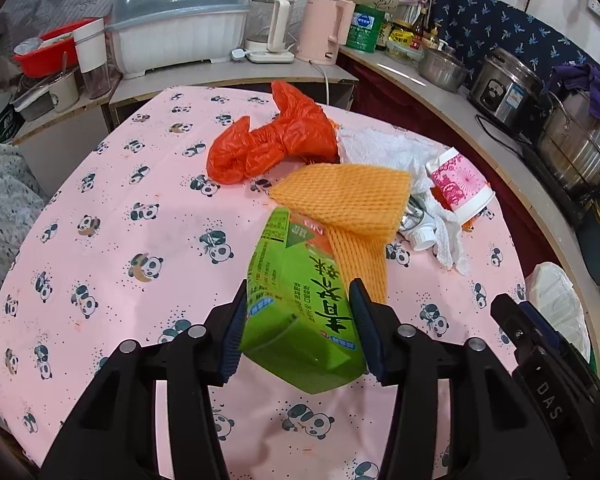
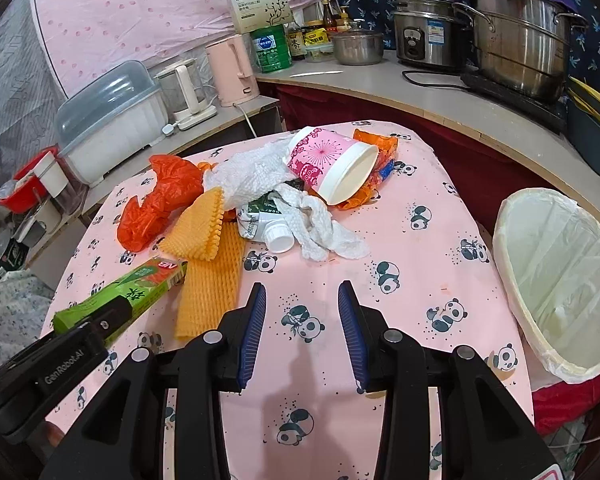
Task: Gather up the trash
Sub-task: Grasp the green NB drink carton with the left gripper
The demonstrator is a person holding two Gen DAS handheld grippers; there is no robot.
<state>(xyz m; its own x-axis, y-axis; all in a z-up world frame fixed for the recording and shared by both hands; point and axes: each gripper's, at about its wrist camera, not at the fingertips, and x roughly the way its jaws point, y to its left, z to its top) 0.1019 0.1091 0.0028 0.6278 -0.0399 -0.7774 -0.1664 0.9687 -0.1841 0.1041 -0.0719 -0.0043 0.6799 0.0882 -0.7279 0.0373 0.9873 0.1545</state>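
We hold a green box over the pink table.
Our left gripper (image 1: 298,322) squeezes the box (image 1: 300,296) low in the middle of its view. Our right gripper (image 2: 302,330) is apart and holds nothing. The white bin (image 2: 560,280) waits at the right edge.

Green carton (image 1: 300,300), orange foam net (image 1: 348,196), pink panda-print tablecloth (image 1: 140,208), pink-and-white cup (image 2: 332,164), blue-padded tongs (image 2: 302,332)

white bottle (image 2: 260,224) body mostly hidden under crumpled tissue (image 2: 320,224).
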